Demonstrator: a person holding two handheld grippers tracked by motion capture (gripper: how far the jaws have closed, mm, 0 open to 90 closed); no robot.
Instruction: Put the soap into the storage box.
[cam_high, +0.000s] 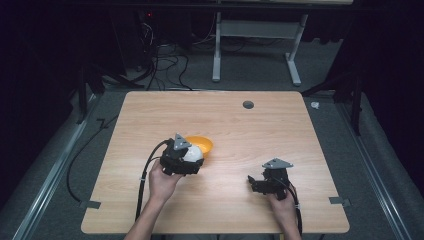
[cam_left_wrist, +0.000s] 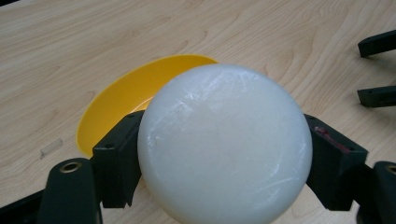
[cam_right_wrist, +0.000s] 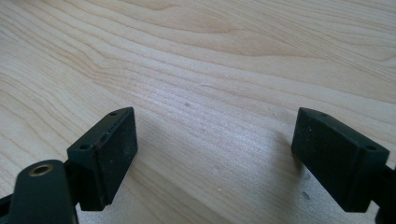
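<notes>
Left gripper view: my left gripper (cam_left_wrist: 224, 154) pinches a smooth white plastic dome (cam_left_wrist: 224, 144) over the round yellow plastic bowl (cam_left_wrist: 116, 100); my right gripper (cam_right_wrist: 215, 154) is spread above the light wooden table (cam_right_wrist: 210, 60).

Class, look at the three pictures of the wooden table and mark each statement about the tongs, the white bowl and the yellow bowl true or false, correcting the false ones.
1. The left tongs grip a white, rounded, upturned plastic bowl. True.
2. The right tongs hold a yellow bowl. False: their jaws stand apart with nothing between them, over the bare light wooden table.
3. The shallow yellow plastic bowl lies on the table just behind the white bowl. True.
4. The white bowl sits inside the yellow bowl. False: it is held in the left tongs, in front of the yellow bowl.
5. In the high view, a small dark round disc shows near the table's far edge. True.
</notes>
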